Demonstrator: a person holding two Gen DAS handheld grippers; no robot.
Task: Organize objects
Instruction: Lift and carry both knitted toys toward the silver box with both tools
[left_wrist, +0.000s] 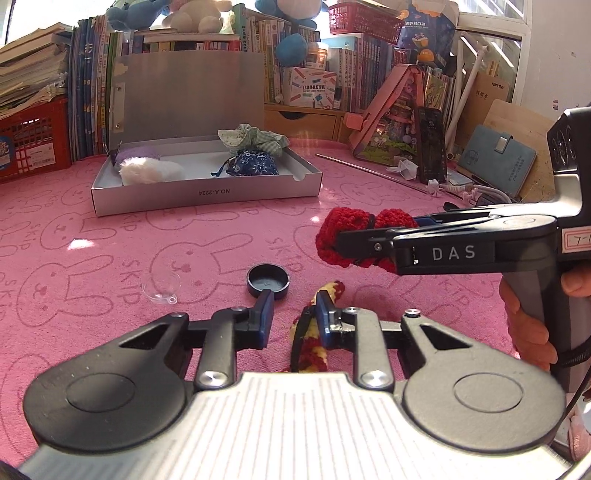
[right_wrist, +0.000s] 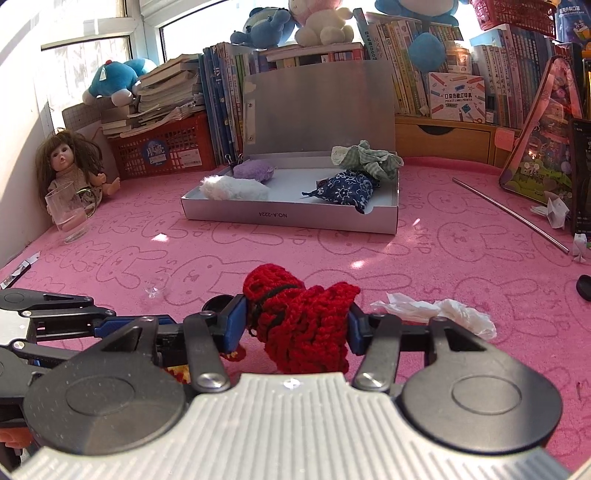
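Note:
My right gripper (right_wrist: 295, 326) is shut on a red knitted pouch (right_wrist: 303, 332) with a black cord, held just above the pink cloth. From the left wrist view it reaches in from the right, the red pouch (left_wrist: 354, 221) bulging around its fingertips. My left gripper (left_wrist: 293, 314) has its jaws drawn in narrow, low over the cloth. A yellow-and-red knitted piece (left_wrist: 332, 291) with a black strap lies under its right finger; I cannot tell whether it is pinched. An open silver box (left_wrist: 207, 194) at the back holds a white fluffy pouch (left_wrist: 147, 171), a blue floral pouch (left_wrist: 253, 166) and a green checked one (left_wrist: 251, 138).
A black cap (left_wrist: 267, 282) and a clear plastic dome (left_wrist: 162, 290) lie just ahead of my left fingers. Crumpled tissue (right_wrist: 436, 314) sits right of the red pouch. A glass (right_wrist: 68, 214) and a doll (right_wrist: 70, 162) stand far left, a metal rod (right_wrist: 509, 214) right. Books line the back.

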